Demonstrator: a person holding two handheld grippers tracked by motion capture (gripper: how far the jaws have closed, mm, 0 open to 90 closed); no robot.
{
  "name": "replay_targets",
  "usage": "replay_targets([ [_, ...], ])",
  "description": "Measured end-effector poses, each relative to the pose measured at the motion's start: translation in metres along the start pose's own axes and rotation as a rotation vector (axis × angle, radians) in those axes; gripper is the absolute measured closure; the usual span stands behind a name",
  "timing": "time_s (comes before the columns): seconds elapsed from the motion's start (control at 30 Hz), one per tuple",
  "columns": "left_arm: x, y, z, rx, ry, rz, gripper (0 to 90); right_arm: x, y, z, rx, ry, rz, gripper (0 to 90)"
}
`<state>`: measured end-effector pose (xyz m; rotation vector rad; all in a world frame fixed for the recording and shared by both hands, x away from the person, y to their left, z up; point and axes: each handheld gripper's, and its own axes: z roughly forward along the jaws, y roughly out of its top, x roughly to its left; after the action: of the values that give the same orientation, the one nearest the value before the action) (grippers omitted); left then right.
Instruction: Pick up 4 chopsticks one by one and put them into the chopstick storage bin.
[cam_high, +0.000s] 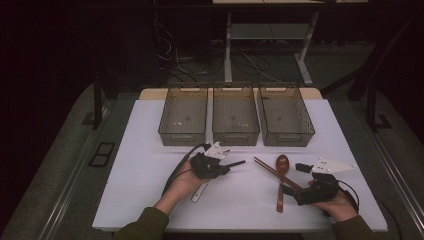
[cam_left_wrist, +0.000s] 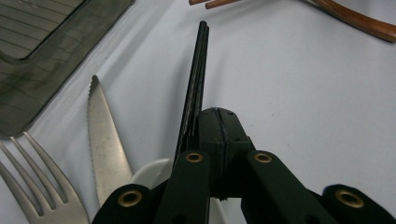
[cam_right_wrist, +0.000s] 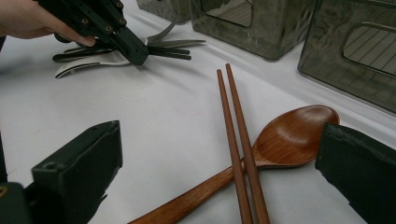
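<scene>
The wooden spoon (cam_right_wrist: 289, 135) and chopsticks (cam_right_wrist: 237, 154) are seen crossed on the bench between the right gripper's (cam_right_wrist: 219, 186) wide-spread fingers, long axes pointing ahead, while the left gripper's (cam_left_wrist: 201, 32) fingers are pressed together, empty.

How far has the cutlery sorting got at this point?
Done: nothing; the three bins hold no cutlery. In hand: left gripper shut, empty, over the knife and fork; right gripper open at the wooden spoon and chopsticks. Left: everything.
</scene>
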<state>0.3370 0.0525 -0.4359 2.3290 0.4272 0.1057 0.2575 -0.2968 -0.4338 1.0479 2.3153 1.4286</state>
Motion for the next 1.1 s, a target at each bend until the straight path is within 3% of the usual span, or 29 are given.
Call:
replay_targets([
  [0.23,0.003,0.001,0.0,-0.014,0.004,-0.012,88.8,0.0,0.0,0.0,0.0,-0.001,-0.001,0.3],
  [0.53,0.007,0.008,0.006,-0.007,0.003,0.006,88.8,0.0,0.0,0.0,-0.001,0.001,0.001,0.3],
  [1.1,0.023,0.01,0.006,-0.04,0.032,-0.035,88.8,0.0,0.0,0.0,0.0,0.001,0.001,0.3],
])
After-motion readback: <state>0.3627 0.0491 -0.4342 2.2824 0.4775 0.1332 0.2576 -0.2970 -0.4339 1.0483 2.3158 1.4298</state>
